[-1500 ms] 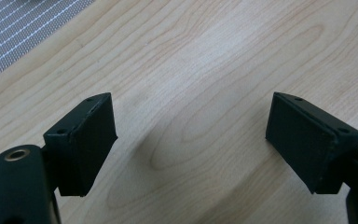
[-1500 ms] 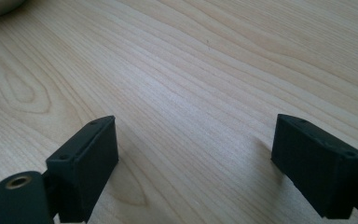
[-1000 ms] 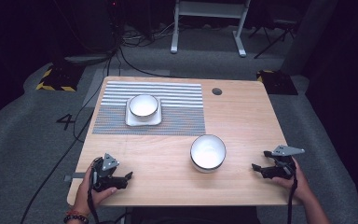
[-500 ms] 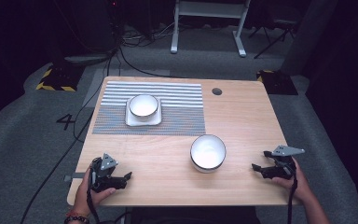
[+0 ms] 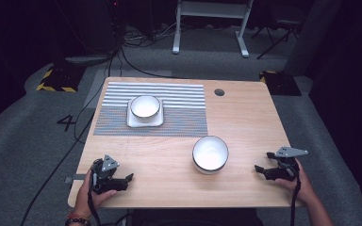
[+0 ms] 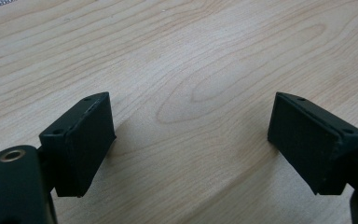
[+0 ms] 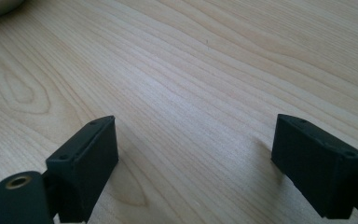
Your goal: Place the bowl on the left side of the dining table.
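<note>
Jaws of each hand-held gripper, left (image 5: 128, 179) and right (image 5: 259, 169), spread wide, empty, near white bowl (image 5: 210, 154).

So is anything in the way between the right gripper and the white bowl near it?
No. Bare wooden table lies between the right gripper and the round white bowl with a dark rim. The gripper is open and holds nothing.

striped placemat (image 5: 179, 110) at 11 o'clock on the wooden table (image 5: 245, 122) | small bowl (image 5: 145, 106) sitting on a square white plate (image 5: 133, 122) on the mat | grommet hole (image 5: 219, 92) at 1 o'clock | white stand legs (image 5: 209, 26) way back at 12
</note>
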Demonstrator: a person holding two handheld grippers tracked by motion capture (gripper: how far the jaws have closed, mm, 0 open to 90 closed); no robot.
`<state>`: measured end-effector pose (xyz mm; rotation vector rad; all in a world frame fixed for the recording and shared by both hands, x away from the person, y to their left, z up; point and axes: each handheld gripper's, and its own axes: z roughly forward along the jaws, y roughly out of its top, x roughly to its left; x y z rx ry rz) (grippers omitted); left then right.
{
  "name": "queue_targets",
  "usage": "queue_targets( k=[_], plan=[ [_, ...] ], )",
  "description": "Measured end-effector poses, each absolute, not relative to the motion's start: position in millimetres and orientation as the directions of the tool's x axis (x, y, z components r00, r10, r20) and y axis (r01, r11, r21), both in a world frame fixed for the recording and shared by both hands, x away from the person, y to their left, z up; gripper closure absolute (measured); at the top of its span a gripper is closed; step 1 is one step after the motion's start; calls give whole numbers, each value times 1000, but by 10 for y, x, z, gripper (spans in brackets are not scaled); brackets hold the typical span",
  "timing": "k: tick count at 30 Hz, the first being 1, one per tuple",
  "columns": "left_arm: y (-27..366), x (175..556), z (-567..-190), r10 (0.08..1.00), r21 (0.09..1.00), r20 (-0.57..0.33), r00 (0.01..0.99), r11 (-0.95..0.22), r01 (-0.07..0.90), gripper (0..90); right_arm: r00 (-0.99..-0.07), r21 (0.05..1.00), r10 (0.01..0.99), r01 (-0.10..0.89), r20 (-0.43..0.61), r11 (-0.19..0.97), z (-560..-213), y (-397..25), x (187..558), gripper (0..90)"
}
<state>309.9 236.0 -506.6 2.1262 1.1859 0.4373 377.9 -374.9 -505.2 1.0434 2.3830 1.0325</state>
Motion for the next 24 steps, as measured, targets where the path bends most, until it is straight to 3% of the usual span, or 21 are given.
queue_targets(
  k=[24],
  plan=[
    [2360, 3099, -5066, 845, 683, -26, 534, -375, 626, 146, -675, 736, 738, 489, -21, 468, -5053, -3752, 3783, 146]
  ],
)
